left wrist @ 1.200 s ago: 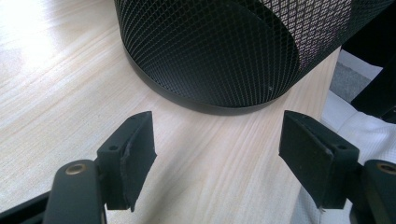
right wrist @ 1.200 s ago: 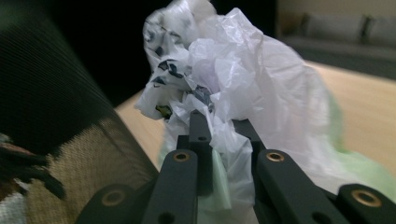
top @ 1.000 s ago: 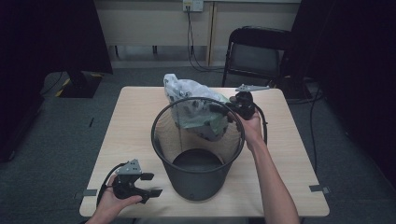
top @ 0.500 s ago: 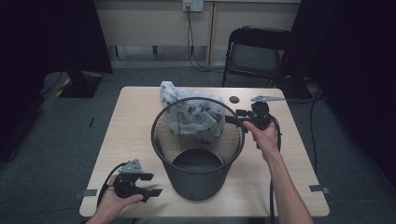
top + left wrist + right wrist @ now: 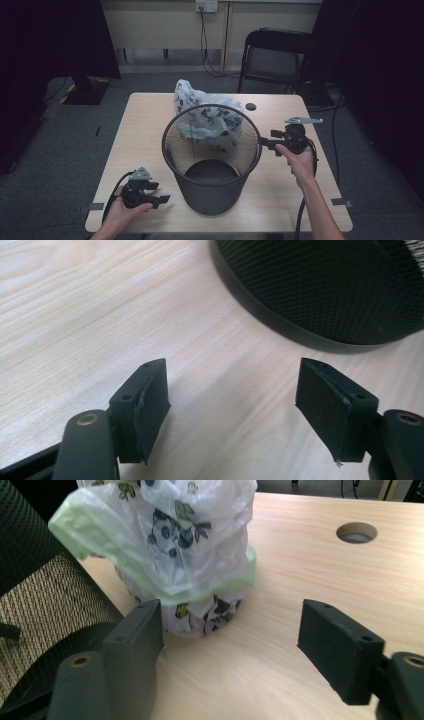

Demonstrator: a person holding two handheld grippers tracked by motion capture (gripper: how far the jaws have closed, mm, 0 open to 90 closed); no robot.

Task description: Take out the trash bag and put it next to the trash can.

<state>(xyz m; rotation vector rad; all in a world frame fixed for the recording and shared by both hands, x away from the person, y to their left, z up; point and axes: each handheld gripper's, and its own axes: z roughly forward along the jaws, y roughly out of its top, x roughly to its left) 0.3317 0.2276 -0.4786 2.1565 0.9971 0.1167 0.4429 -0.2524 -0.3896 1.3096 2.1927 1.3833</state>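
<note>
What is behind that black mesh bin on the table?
Behind the mesh bin sits a crumpled patterned plastic bag with a green band, resting on the table. The bin's wall covers its lower part from above.

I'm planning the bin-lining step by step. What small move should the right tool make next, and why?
Probably ease the right tool forward to the plastic bag and close on its green edge. Its jaws have just been opening, nothing lies between them, and the bag sits loose on the table behind the empty mesh bin.

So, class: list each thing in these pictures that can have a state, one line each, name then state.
Mesh bin: upright, empty.
Plastic bag: crumpled on the table, behind the bin, untouched.
Left gripper: open, holding nothing.
Right gripper: jaws just opened, nothing between them.
</note>
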